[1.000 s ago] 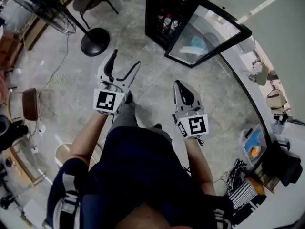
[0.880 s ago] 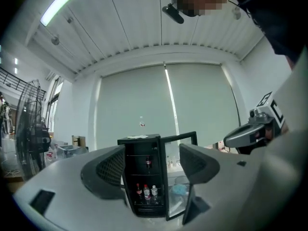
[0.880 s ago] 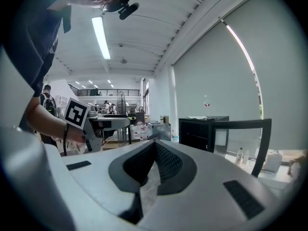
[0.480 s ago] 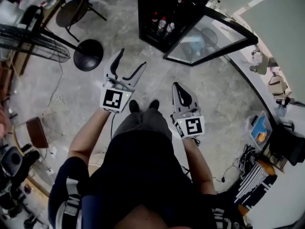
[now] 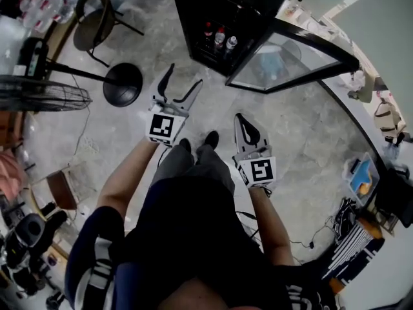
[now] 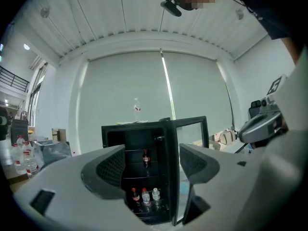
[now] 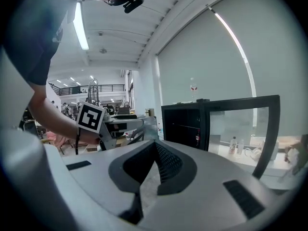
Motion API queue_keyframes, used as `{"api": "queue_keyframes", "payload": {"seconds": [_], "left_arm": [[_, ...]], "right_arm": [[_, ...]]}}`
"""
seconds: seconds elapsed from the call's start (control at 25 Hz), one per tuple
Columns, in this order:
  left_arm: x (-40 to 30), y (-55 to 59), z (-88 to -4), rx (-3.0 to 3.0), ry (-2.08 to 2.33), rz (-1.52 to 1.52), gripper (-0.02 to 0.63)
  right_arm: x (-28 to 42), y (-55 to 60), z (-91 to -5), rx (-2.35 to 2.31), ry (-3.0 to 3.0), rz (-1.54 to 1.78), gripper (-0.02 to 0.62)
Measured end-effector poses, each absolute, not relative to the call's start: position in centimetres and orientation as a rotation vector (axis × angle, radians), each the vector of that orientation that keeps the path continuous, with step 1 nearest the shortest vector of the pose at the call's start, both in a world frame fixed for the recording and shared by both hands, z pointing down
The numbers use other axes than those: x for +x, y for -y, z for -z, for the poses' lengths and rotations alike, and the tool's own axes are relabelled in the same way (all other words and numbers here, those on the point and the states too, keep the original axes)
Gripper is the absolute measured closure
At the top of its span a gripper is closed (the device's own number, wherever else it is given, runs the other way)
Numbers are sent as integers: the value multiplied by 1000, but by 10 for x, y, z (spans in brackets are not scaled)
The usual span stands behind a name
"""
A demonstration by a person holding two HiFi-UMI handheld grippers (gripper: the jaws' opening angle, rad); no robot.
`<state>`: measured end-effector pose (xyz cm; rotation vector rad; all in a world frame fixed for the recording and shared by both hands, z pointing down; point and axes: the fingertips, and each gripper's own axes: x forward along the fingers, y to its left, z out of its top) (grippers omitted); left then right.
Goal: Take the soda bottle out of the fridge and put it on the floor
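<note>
Dark, red-labelled soda bottle (image 6: 145, 158): where was it? (Q)

Upright on the upper shelf of the black fridge (image 6: 139, 134), whose glass door (image 5: 284, 53) hung open. Three more bottles (image 6: 146, 196) stood on the lower shelf, one of them also dark and red-capped. Could not tell which was meant. (A)

Bearing from the jaws? (Q)

Straight ahead of the left gripper (image 6: 153, 170), well apart and framed between its jaws, which were spread wide and held nothing. Long axis vertical, so a level approach from the front seemed called for. The right gripper (image 7: 154, 165) was clenched on nothing, and the fridge sat right of its line. In the head view the left reached nearer the fridge mouth, so judged it the likelier arm. The floor (image 5: 290, 131) in front was the set-down place. (A)
</note>
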<state>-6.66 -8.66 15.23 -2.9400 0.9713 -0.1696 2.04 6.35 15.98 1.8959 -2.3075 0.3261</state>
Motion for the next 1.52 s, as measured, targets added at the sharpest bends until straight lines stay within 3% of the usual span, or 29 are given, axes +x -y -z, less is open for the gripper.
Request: {"api": "queue_keyframes", "payload": {"seconds": [0.76, 1.52], "left_arm": [[-9, 230, -345, -3015, -697, 297, 265], [49, 304, -554, -2994, -899, 328, 265]], "right_arm": [[19, 53, -264, 2221, 1997, -282, 577], [48, 86, -404, 2225, 2020, -207, 577]]}}
